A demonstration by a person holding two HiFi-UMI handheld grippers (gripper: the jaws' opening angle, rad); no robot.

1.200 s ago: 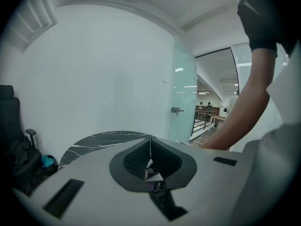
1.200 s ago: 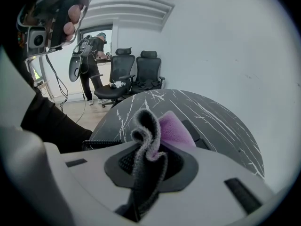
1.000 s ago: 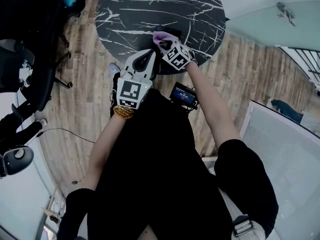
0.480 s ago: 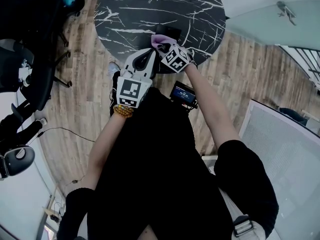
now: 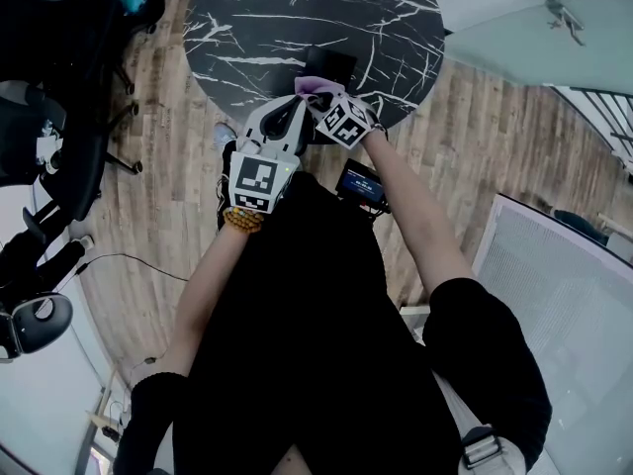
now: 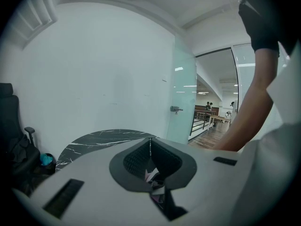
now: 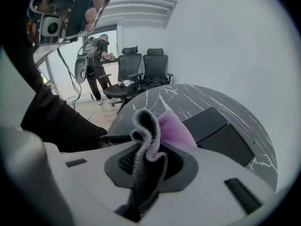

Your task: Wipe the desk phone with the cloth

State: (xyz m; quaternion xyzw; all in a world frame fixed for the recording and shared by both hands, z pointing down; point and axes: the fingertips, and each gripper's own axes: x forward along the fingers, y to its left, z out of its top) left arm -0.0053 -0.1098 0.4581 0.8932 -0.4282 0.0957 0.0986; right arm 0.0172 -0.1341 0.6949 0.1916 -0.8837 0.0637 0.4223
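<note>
— How does our cloth (image 7: 173, 126) look?
— Lilac and fleecy with a grey edge, bunched up and standing out of our right gripper (image 7: 149, 161), whose jaws pinch it. It sits at the near side of the flat black desk phone (image 7: 221, 135), by the near rim of the black marbled table (image 5: 267, 18). We cannot tell whether it touches the phone.
— And our left gripper (image 6: 150, 145)?
— Jaws closed together on nothing, just beside the right one.
— What has changed since a second ago?
— Our right gripper has drawn slightly towards us, baring more of the phone. The left has stayed put.
</note>
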